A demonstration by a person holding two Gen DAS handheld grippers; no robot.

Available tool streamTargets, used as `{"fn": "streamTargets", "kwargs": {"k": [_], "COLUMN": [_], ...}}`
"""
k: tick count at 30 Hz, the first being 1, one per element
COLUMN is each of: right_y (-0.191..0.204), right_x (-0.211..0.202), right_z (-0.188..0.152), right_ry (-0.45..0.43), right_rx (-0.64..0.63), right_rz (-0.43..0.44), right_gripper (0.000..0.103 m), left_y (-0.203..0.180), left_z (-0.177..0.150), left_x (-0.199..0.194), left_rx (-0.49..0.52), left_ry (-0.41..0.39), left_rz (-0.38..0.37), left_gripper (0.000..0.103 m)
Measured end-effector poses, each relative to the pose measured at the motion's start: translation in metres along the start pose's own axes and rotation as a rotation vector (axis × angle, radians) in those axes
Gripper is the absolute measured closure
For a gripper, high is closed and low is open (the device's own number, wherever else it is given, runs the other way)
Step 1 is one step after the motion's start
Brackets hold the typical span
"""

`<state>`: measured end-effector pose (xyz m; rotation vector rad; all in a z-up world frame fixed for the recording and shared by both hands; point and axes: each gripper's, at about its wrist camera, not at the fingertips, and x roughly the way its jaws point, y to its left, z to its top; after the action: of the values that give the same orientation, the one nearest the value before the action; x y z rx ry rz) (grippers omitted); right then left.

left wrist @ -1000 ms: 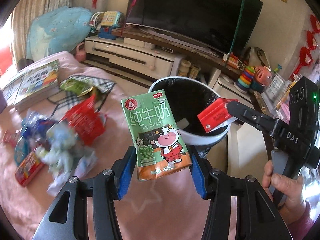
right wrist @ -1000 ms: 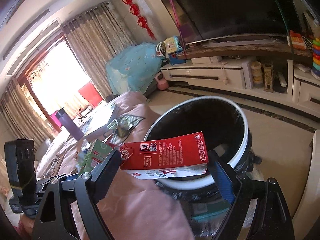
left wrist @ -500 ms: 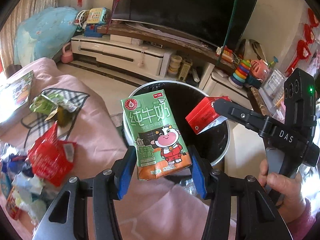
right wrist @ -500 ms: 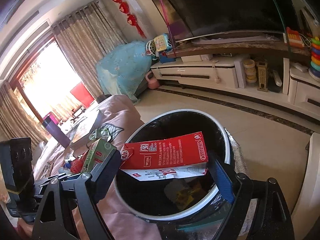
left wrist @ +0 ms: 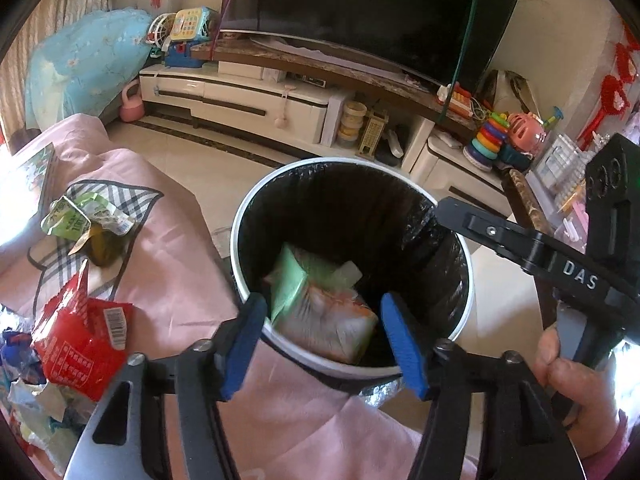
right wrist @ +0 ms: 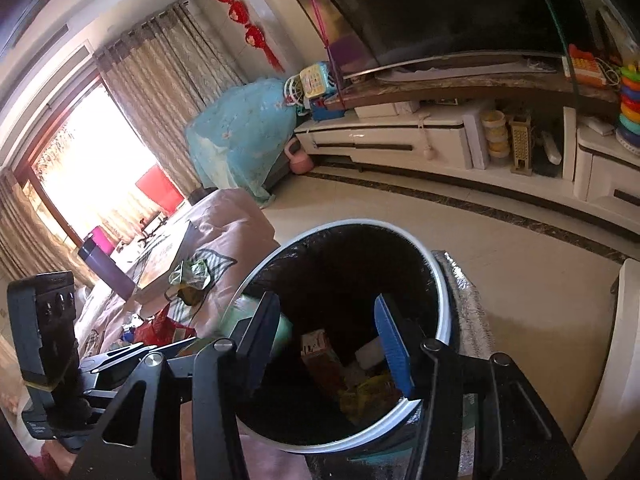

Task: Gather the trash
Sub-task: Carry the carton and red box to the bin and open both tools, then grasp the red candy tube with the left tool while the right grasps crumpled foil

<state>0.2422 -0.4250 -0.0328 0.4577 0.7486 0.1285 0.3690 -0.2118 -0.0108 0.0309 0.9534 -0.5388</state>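
Left wrist view: my left gripper [left wrist: 324, 340] hangs over the near rim of the white trash bin [left wrist: 466, 280], jaws spread wide with nothing between them. A green milk carton [left wrist: 320, 308], blurred, sits inside the black liner. My right gripper [left wrist: 496, 236] reaches in from the right above the far rim. On the pink blanket [left wrist: 180, 264] to the left lie a red wrapper [left wrist: 80, 344] and a crumpled green pack [left wrist: 76, 220].

Right wrist view: my right gripper [right wrist: 326, 340] is parted and empty over the bin [right wrist: 444, 300]; a red carton [right wrist: 320, 356] lies on the trash at the bottom. The left gripper [right wrist: 132, 354] pokes in at the bin's left edge.
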Motion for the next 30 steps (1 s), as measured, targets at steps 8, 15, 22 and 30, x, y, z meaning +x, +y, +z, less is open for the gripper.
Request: {"fn": "streamTargets", "kwargs": {"k": [8,15,22,30], "right_y": [0.000,0.029,0.060,0.100], "right_x": [-0.016,-0.017,-0.013,-0.006], "right_z": [-0.004,-0.032,-0.064,-0.094], "right_ry": [-0.025,0.010,0.050,0.097], "right_rx": [0.026,0.012,-0.009,-0.050], "right_rz": [0.003,0.050,0.091,0.139], "right_gripper": [0.050,0.048,0.025,0.019], "left_y": [0.005,0.021,0.047,0.077], "left_z": [-0.018,-0.070,-0.116,-0.162], "left_x": [-0.023,-0.064,-0.110,-0.162], "left_rx": [-0.013,-0.055,-0.110,-0.170], "left_ry": [-0.038,-0.054,-0.065,-0.087], "left_rz": [-0.001,-0.002,0.013,0.080], "left_gripper": [0.040,0.040,0.040,0.040]}}
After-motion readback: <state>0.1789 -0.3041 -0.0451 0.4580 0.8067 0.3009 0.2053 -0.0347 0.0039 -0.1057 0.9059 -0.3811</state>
